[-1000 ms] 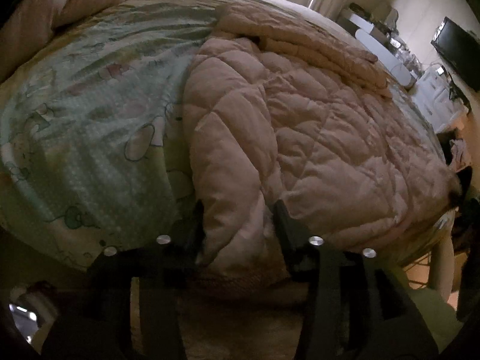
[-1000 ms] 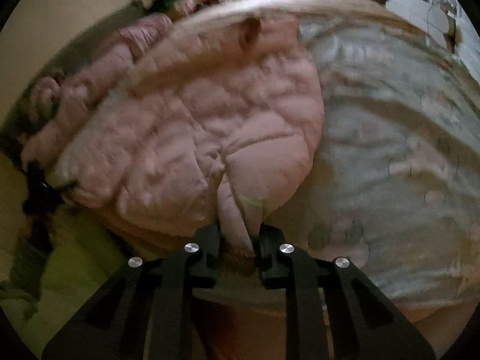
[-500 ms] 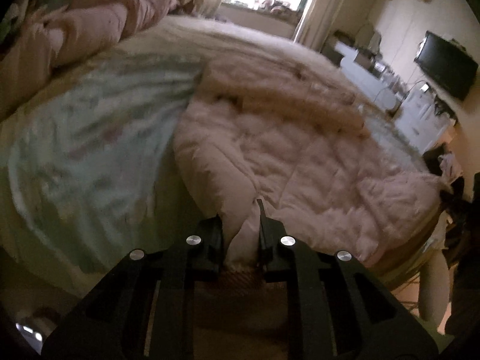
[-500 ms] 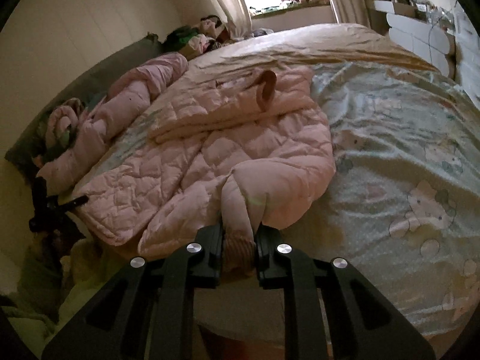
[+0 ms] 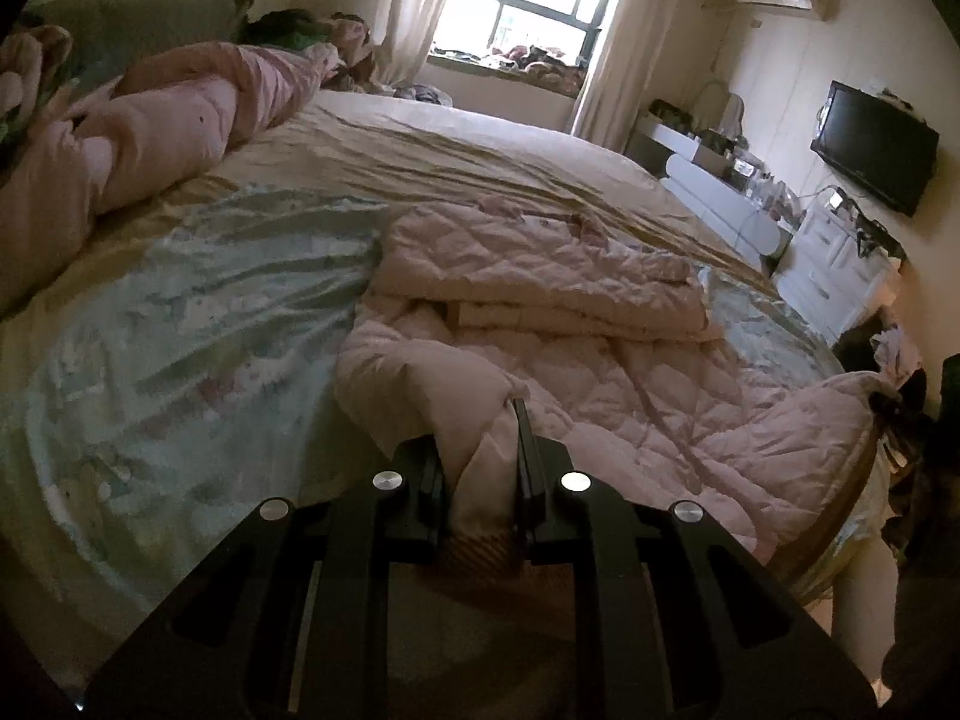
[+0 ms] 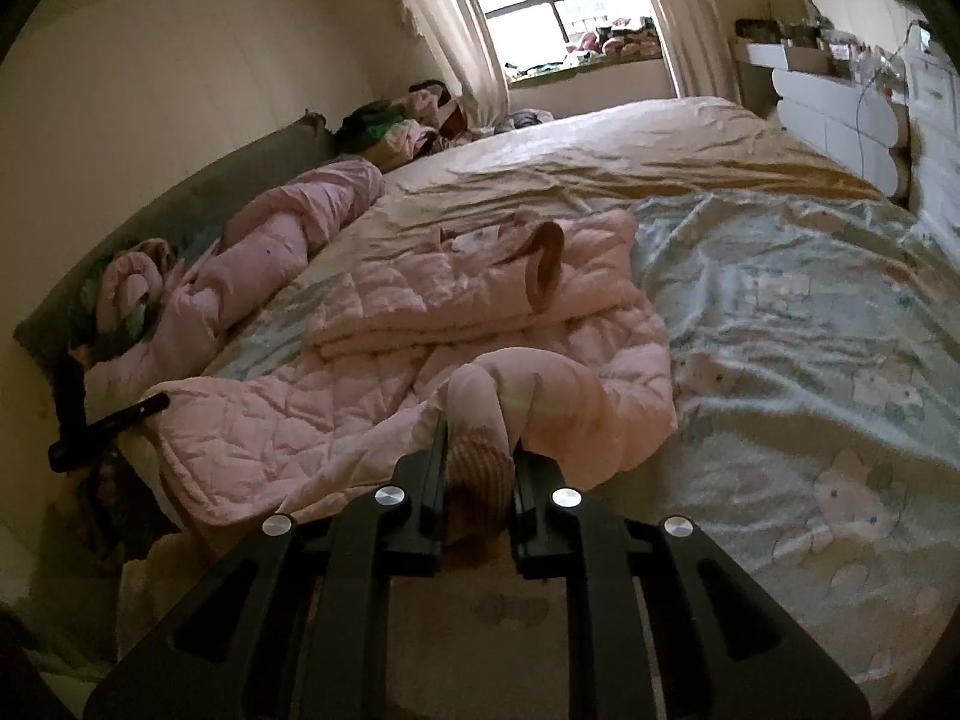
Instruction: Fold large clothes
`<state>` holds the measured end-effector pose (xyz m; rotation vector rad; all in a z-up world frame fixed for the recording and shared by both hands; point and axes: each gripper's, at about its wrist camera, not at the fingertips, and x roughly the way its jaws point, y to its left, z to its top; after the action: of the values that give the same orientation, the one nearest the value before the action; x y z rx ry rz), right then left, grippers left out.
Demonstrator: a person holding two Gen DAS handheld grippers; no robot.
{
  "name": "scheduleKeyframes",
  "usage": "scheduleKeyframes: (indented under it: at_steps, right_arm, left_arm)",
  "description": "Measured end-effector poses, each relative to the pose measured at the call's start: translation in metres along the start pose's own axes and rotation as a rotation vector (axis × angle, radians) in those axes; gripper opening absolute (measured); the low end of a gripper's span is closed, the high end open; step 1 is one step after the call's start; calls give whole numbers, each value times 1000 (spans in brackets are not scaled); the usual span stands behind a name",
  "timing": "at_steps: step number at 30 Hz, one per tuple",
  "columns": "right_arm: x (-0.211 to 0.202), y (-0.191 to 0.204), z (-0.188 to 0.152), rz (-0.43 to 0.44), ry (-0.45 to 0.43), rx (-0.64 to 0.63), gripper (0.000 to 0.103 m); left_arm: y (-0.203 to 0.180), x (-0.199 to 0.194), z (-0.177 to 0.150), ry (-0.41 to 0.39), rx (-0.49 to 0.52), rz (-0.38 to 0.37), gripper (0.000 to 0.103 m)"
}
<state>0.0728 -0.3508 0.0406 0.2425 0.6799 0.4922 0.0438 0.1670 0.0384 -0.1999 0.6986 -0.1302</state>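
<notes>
Both views now take in the window (image 5: 528, 6), with both tongs (image 5: 480, 450) (image 6: 477, 450) clamped on the pink coat (image 5: 630, 384) on the bed (image 5: 180, 348).

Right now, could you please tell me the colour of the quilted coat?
Pale pink coat, clearest in the right wrist view.

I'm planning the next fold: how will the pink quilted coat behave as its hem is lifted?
Probably floppy: the pink quilted coat sags between the left gripper and right gripper. Its puffy padding suggests lightness for its bulk. The folded upper part could slide on the smooth bedsheet.
</notes>
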Motion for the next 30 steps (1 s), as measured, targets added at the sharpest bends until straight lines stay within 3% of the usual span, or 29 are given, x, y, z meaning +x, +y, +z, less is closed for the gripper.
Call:
scheduleKeyframes:
  at_steps: [30]
  right_arm:
    - [34, -5, 81, -30, -136, -16, 14]
  left_arm:
    - [5, 23, 71, -88, 14, 31, 10]
